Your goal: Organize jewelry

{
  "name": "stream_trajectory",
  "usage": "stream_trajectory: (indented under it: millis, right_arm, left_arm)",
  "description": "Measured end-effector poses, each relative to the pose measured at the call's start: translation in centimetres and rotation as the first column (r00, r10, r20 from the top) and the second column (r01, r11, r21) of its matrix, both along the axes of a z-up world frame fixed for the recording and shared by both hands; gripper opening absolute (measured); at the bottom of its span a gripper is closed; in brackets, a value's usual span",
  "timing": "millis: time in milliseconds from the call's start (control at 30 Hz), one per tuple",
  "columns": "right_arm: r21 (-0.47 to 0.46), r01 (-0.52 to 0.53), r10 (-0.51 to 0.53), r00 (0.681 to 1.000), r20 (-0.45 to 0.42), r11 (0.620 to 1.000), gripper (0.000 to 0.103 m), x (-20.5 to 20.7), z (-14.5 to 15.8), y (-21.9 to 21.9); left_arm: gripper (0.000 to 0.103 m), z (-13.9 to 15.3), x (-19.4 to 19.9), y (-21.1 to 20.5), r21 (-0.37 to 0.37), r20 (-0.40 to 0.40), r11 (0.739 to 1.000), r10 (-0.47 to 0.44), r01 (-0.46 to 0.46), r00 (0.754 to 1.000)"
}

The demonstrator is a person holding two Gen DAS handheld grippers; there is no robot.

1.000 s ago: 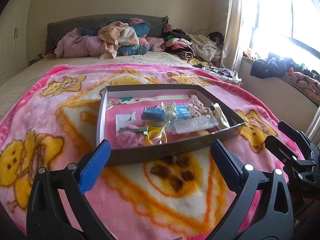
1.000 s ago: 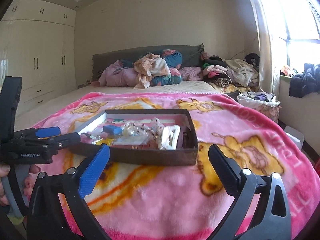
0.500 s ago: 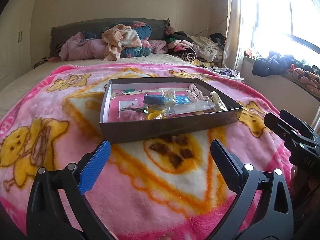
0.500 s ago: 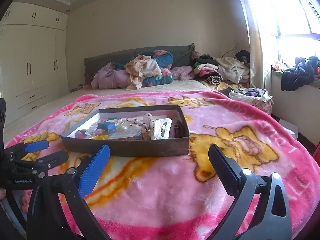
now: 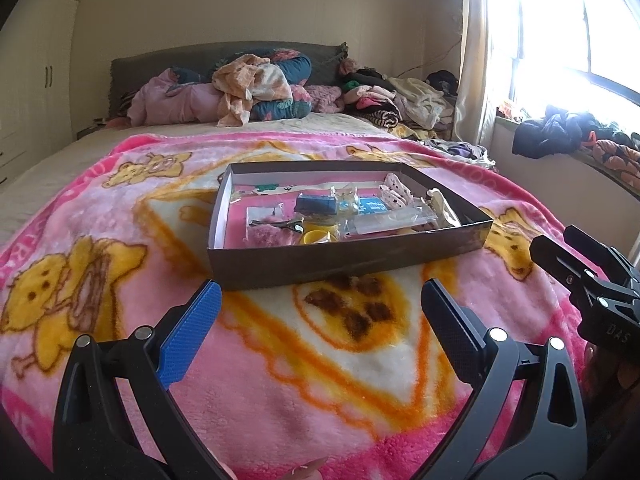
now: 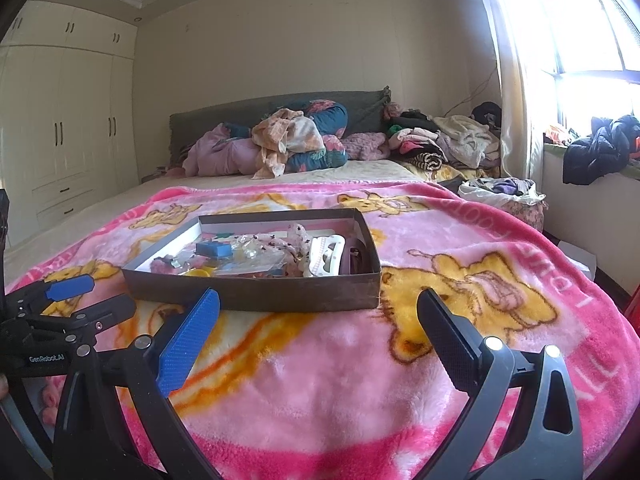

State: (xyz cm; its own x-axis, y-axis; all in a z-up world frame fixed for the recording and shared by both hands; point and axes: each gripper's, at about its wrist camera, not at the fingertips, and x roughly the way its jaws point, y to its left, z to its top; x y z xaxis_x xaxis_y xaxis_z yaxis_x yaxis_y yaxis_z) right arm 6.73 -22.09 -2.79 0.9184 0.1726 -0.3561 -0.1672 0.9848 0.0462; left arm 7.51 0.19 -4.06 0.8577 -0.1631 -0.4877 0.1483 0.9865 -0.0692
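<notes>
A shallow brown box [image 5: 348,260] of jewelry sits mid-frame on the pink blanket [image 5: 120,216] covering the bed. Inside lie a blue case [image 5: 315,204], a yellow ring [image 5: 318,237] and clear packets [image 5: 390,222]. The left tool [image 5: 320,316] and the right tool [image 6: 318,318] are both spread wide and empty, at the bottom of each view, short of the box.

Fluffy, matt fleece on that pink blanket [image 5: 360,380]. The shallow box [image 5: 348,258] looks like dull brown cardboard. Gripper pad [image 6: 188,344] shows a textured blue finish, beside matt black plastic.
</notes>
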Motion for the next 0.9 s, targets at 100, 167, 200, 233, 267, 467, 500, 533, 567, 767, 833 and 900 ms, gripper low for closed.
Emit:
stream_trajectory:
  millis: [100, 167, 200, 233, 267, 467, 500, 533, 567, 767, 833, 900]
  right_arm:
    - [-0.001, 0.001, -0.001, 1.000, 0.002, 1.000, 0.097, -0.01, -0.03, 0.02]
    - [0.000, 0.002, -0.002, 1.000, 0.001, 1.000, 0.097, -0.01, -0.02, 0.02]
    - [-0.001, 0.003, -0.003, 1.000, 0.002, 1.000, 0.097, 0.01, -0.04, 0.05]
    - [-0.001, 0.002, -0.002, 1.000, 0.002, 1.000, 0.097, -0.02, -0.05, 0.08]
    - [-0.002, 0.003, -0.003, 1.000, 0.003, 1.000, 0.097, -0.03, -0.05, 0.08]
    - [-0.003, 0.003, -0.003, 1.000, 0.005, 1.000, 0.097, -0.09, -0.10, 0.08]
    - [-0.003, 0.003, -0.003, 1.000, 0.005, 1.000, 0.097, -0.08, -0.10, 0.08]
    - [-0.003, 0.003, -0.003, 1.000, 0.005, 1.000, 0.097, -0.08, -0.11, 0.07]
    - [-0.004, 0.004, -0.004, 1.000, 0.005, 1.000, 0.097, -0.08, -0.11, 0.06]
    - [-0.003, 0.003, -0.003, 1.000, 0.006, 1.000, 0.097, -0.07, -0.12, 0.07]
    - [-0.003, 0.003, -0.003, 1.000, 0.006, 1.000, 0.097, -0.08, -0.12, 0.08]
    - [-0.004, 0.003, -0.003, 1.000, 0.007, 1.000, 0.097, -0.10, -0.11, 0.09]
  left_arm:
    - [0.091, 0.03, -0.03, 0.00, -0.001, 0.002, 1.000, 0.000, 0.000, 1.000]
    - [0.091, 0.02, -0.02, 0.00, 0.000, 0.000, 1.000, 0.002, -0.002, 1.000]
    - [0.091, 0.07, 0.00, -0.01, 0.001, 0.000, 1.000, 0.002, -0.002, 1.000]
    - [0.091, 0.09, -0.02, -0.01, 0.001, 0.000, 1.000, 0.004, -0.004, 1.000]
    - [0.091, 0.13, -0.04, -0.01, 0.000, 0.002, 1.000, 0.003, -0.003, 1.000]
    - [0.091, 0.10, -0.03, -0.03, 0.001, 0.002, 1.000, 0.003, -0.003, 1.000]
    - [0.091, 0.12, -0.03, -0.06, 0.003, 0.002, 1.000, 0.002, -0.002, 1.000]
    - [0.091, 0.10, -0.03, -0.04, 0.001, 0.001, 1.000, 0.001, -0.001, 1.000]
    - [0.091, 0.11, -0.04, -0.05, 0.002, 0.002, 1.000, 0.001, -0.001, 1.000]
    - [0.091, 0.25, 0.04, 0.13, 0.002, 0.005, 1.000, 0.006, -0.006, 1.000]
    - [0.091, 0.31, 0.12, 0.22, 0.004, 0.006, 1.000, 0.009, -0.009, 1.000]
    - [0.091, 0.41, 0.24, 0.41, 0.006, 0.005, 1.000, 0.013, -0.013, 1.000]
